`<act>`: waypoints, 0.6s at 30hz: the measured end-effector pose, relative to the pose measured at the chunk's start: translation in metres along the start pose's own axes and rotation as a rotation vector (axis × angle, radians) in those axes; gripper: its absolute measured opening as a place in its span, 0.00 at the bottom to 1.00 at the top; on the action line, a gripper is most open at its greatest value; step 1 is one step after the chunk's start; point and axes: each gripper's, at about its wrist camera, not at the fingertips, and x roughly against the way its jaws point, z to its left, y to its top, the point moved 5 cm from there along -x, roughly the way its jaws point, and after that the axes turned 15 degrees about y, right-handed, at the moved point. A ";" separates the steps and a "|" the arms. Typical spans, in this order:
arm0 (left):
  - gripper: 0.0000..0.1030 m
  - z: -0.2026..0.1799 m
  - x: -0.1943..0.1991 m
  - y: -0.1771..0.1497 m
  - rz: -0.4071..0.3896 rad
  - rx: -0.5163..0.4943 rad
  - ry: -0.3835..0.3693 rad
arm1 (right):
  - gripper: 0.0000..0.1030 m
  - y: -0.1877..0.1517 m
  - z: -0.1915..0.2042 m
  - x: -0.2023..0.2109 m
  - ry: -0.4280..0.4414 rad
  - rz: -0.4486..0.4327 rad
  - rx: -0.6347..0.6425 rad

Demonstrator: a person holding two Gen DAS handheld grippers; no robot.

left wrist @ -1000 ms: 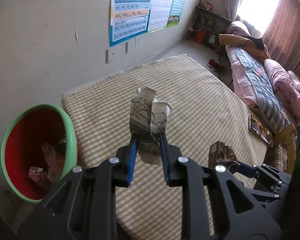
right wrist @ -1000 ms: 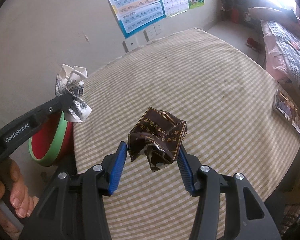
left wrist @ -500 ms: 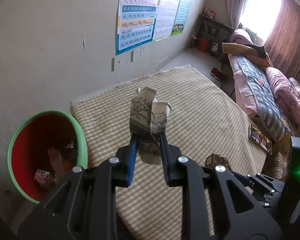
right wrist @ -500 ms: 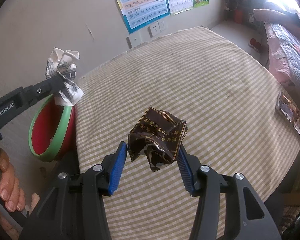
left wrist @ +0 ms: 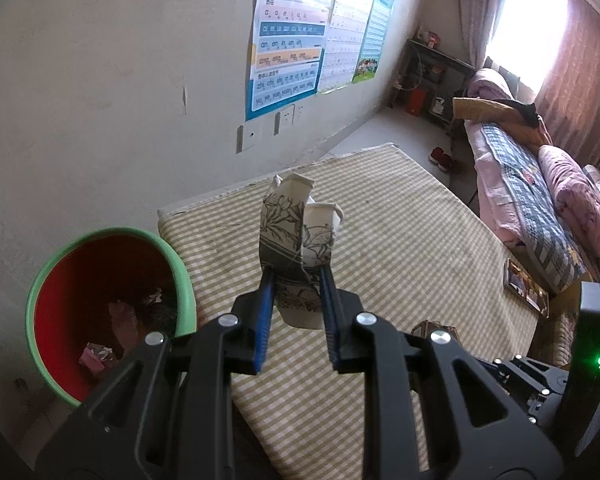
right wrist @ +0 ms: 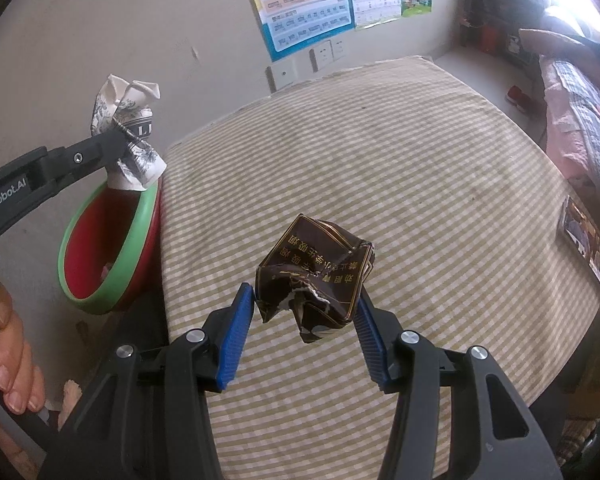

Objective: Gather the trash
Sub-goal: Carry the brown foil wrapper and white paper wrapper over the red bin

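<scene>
Crushed paper cup (left wrist: 300, 240), white with a dark floral print, stands centre frame in the left wrist view, pinched low down between the blue pads of the left gripper (left wrist: 296, 292), jaws narrowly parted and pressing its sides. In the right wrist view the same cup (right wrist: 128, 136) sits at upper left, above the rim of the green-edged red bin (right wrist: 112, 248). Crumpled brown packet (right wrist: 316, 272) with gold characters is clamped lower centre in the right gripper (right wrist: 306, 312), jaws about half apart. Bin (left wrist: 100, 320) lies lower left beside the checked cloth surface (left wrist: 400, 240) (scraps inside). Beyond: wall charts (left wrist: 292, 40) up top, bed (left wrist: 540, 184) at right, curtained window (left wrist: 540, 20) upper right.
</scene>
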 end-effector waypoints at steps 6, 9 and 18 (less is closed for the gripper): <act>0.21 0.018 -0.004 -0.002 0.011 0.032 0.013 | 0.48 0.001 0.011 -0.006 0.012 0.014 0.014; 0.21 0.027 -0.006 -0.002 0.016 0.046 0.023 | 0.48 0.002 0.019 -0.010 0.015 0.023 0.028; 0.21 0.048 -0.013 -0.008 0.042 0.086 0.040 | 0.48 0.007 0.038 -0.019 0.033 0.041 0.073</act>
